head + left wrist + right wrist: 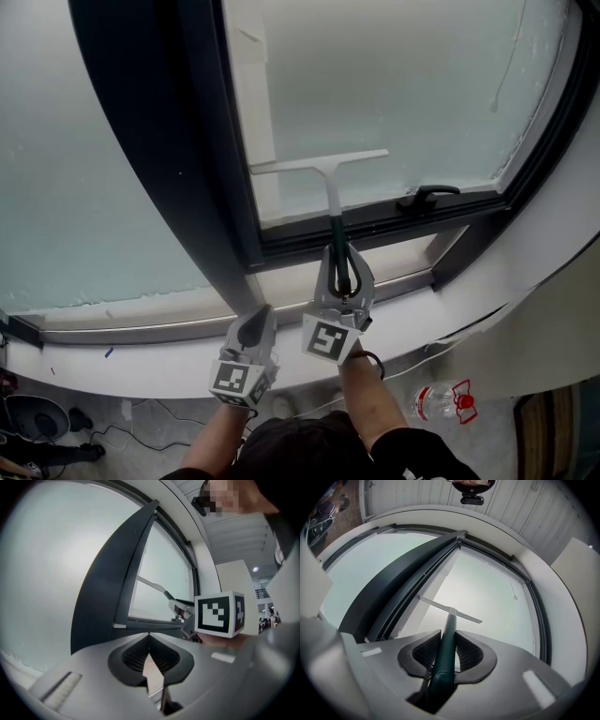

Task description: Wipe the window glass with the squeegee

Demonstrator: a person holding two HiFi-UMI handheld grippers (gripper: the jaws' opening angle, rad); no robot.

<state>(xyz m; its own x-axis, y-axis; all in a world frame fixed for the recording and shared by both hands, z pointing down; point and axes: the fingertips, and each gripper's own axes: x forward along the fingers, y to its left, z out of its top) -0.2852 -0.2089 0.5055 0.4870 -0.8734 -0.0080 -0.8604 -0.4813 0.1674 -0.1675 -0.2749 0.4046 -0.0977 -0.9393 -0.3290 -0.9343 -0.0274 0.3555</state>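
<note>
The right hand-held gripper is clamping the squeegee by its handle, blade lying against the window glass; the left hand-held gripper is hovering closed, empty.

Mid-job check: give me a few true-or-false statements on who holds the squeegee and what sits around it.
1. The right gripper is shut on the squeegee, on its dark green handle. True.
2. The left gripper grips the squeegee too. False: its jaws are together on nothing, beside the dark frame post.
3. The squeegee's blade is at the lower part of the right-hand pane. True.
4. The black window handle sits left of the squeegee. False: it sits to its right, on the bottom frame.
5. The plastic bottle stands on the sill. False: it lies on the floor below.
</note>
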